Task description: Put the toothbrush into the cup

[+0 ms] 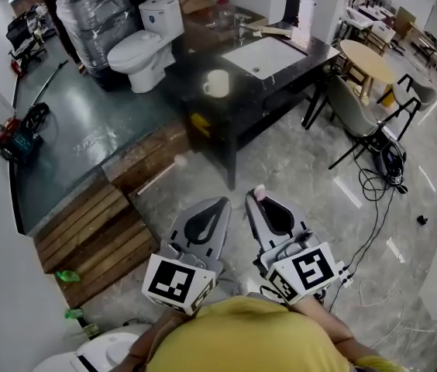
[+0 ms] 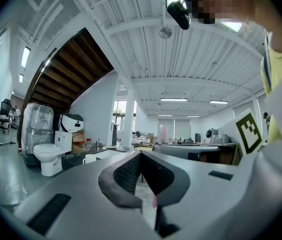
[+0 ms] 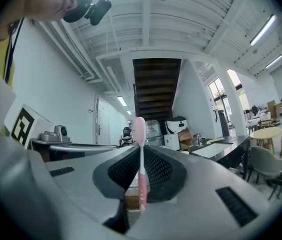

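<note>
A white cup [image 1: 216,84] stands on the black table [image 1: 280,91], well ahead of both grippers. My right gripper [image 1: 259,198] is shut on a pink toothbrush [image 1: 259,193], held low over the floor in front of the table. In the right gripper view the toothbrush [image 3: 140,164] stands upright between the jaws, its bristle head [image 3: 139,126] above the right gripper [image 3: 140,151]. My left gripper [image 1: 220,204] hangs beside it, shut with nothing in it. From the left gripper [image 2: 140,156] view the cup [image 2: 89,159] shows small and far off.
A white sink basin [image 1: 263,56] is set into the table behind the cup. A white toilet [image 1: 145,45] stands to the left on a dark raised floor. Wooden pallets [image 1: 94,235] lie left of me; chairs [image 1: 366,118], a round table and cables sit to the right.
</note>
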Available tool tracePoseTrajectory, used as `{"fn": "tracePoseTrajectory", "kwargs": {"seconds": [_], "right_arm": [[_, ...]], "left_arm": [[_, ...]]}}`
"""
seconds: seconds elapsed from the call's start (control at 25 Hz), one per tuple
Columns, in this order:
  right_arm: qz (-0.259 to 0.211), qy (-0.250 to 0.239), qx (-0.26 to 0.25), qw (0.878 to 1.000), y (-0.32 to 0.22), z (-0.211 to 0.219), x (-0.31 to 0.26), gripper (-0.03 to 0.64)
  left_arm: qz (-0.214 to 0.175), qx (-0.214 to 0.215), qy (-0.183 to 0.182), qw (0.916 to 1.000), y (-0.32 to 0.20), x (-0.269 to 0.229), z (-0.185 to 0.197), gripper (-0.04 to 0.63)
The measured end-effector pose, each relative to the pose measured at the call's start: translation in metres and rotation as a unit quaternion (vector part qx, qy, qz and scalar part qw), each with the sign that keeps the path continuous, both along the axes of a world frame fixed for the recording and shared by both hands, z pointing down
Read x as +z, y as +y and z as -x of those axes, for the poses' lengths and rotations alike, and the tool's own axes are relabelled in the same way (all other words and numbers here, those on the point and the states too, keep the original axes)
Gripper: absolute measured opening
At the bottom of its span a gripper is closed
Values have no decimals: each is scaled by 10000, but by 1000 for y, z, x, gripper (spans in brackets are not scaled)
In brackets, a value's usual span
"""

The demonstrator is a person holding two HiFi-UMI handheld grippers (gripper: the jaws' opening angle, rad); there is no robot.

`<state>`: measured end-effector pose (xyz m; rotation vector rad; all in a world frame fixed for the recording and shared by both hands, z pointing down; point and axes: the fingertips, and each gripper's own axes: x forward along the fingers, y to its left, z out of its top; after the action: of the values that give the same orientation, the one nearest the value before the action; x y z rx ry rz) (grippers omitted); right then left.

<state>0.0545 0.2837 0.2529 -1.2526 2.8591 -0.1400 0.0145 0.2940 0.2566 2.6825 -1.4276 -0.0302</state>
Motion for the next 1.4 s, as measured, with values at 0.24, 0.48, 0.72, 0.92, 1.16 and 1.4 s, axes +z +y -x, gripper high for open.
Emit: {"fn": "tracePoseTrajectory", "kwargs": {"seconds": [0.24,0.48,0.72,0.92,1.16,1.4], "right_arm": [[22,-27,189,9998,-37,16,5,37],[77,-15,290,9995,-62,23,12,37],[106,-18,326,9994,-93,26,13,37],[125,-2,229,9997,-126,31,18,37],[120,37,84,9999,-181,31,21,35],[160,60,-58,9998,-241,31,21,35]], "left_arm": [[-72,209,-6,9998,-41,1,15,5],[1,285,60,9996,-67,8,24,5],[51,320,77,9994,-99,10,27,5],[77,248,96,9996,-133,15,31,5],[106,133,114,9998,-185,20,30,5],[158,26,125,9998,-245,21,28,5]]}}
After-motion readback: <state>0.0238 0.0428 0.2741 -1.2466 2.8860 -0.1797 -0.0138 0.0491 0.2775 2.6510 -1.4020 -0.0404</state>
